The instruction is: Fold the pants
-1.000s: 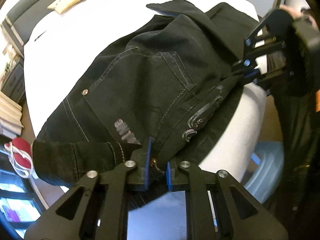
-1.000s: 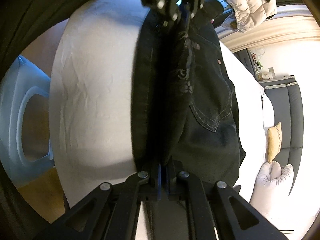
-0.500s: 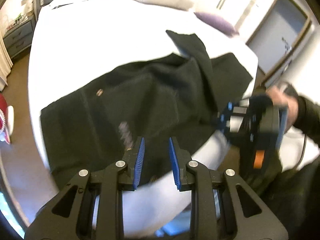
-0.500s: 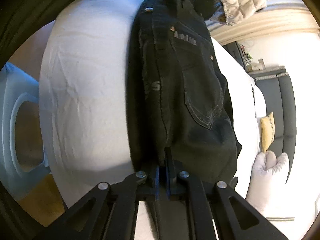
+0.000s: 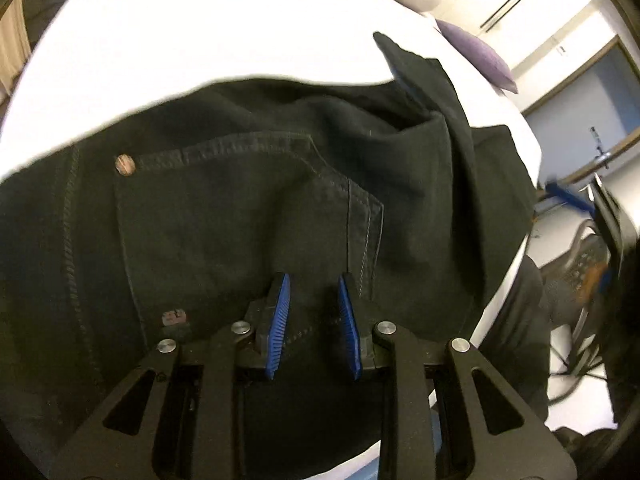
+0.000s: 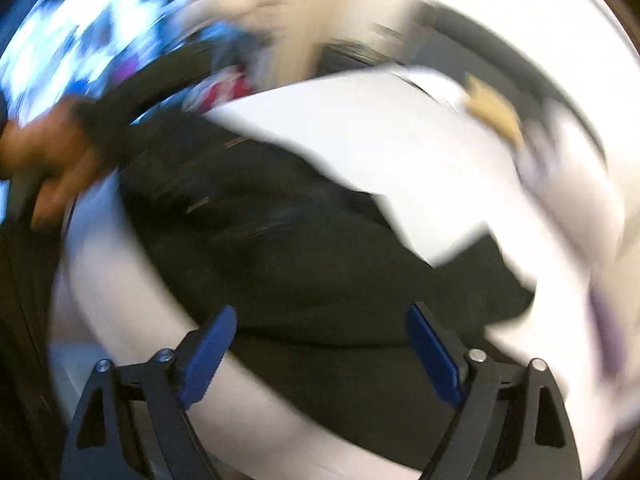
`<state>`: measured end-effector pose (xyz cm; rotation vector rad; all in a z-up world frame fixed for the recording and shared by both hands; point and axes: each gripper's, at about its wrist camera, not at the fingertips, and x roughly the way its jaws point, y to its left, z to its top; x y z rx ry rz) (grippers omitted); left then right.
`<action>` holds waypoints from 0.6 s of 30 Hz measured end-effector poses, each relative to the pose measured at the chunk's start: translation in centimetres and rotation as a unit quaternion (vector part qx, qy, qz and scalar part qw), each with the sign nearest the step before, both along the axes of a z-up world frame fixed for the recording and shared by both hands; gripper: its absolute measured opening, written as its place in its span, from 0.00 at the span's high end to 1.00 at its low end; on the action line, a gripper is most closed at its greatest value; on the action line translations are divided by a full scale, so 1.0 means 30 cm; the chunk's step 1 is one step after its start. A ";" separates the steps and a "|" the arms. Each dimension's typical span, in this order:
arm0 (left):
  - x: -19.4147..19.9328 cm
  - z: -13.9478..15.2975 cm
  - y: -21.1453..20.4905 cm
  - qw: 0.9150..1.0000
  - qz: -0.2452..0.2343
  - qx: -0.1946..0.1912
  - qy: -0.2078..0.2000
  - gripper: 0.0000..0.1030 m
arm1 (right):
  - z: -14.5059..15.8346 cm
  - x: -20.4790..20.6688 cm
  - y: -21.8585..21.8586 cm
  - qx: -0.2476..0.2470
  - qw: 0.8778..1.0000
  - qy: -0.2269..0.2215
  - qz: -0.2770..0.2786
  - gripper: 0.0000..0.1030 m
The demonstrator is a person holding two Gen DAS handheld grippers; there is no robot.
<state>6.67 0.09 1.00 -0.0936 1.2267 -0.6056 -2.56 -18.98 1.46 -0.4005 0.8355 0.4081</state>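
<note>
Black jeans [image 5: 248, 216] lie on a white bed [image 5: 192, 32], back pocket and a copper rivet facing up, with a leg bunched at the right near the bed's edge. My left gripper [image 5: 313, 284] hovers just over the pocket area, open and empty. The right wrist view is blurred by motion: the jeans [image 6: 304, 264] spread across the bed there, and my right gripper [image 6: 320, 316] is wide open and empty above their near edge. The right gripper also shows blurred at the far right of the left wrist view [image 5: 600, 216].
Pillows lie at the far side of the bed, a purple one [image 5: 476, 52] and a tan one [image 6: 492, 112]. The bed's rounded edge [image 6: 120, 304] drops off on the near side. A hand [image 6: 48, 160] shows at the left of the right wrist view.
Both grippers have let go of the jeans, which now lie on the bed. The left gripper opened first and moved in over the pocket; the right gripper opened wide and is swinging fast.
</note>
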 end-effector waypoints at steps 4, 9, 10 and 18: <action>0.026 0.042 -0.042 1.000 0.007 -0.023 -0.011 0.77 | 0.109 0.315 -0.246 0.102 0.983 0.022 -0.153 0.19; 0.077 -0.016 -0.072 0.999 0.022 -0.013 0.026 0.77 | 0.070 0.719 -0.403 0.127 0.951 0.048 -0.276 0.19; 0.084 -0.018 -0.066 0.999 0.022 -0.020 0.032 0.77 | 0.034 0.812 -0.422 0.119 0.946 0.062 -0.296 0.20; 0.085 -0.020 -0.026 0.999 0.016 -0.033 0.038 0.77 | -0.204 1.141 -0.493 0.100 0.903 0.155 -0.388 0.32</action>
